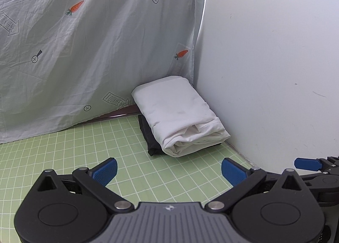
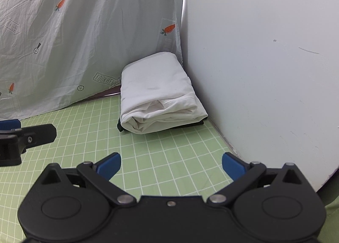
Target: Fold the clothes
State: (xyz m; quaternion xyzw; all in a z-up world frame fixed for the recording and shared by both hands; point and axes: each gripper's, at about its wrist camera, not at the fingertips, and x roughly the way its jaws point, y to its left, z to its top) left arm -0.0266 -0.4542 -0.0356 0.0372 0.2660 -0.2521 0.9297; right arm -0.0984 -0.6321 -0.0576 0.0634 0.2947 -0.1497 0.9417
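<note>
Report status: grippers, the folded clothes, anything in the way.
Left gripper open, empty. Right gripper open, empty. White folded garment stacked on dark garment, in the corner. Green mat ahead, nothing blocking.

Soft even light, sharp, fisheye-warped edges

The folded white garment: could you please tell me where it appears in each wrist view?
Left wrist: folded white garment right of centre, atop a black garment, in the wall corner.
Right wrist: folded white garment near centre, same corner.
Shared landmark: the carrot-print sheet hanging behind it.
</note>
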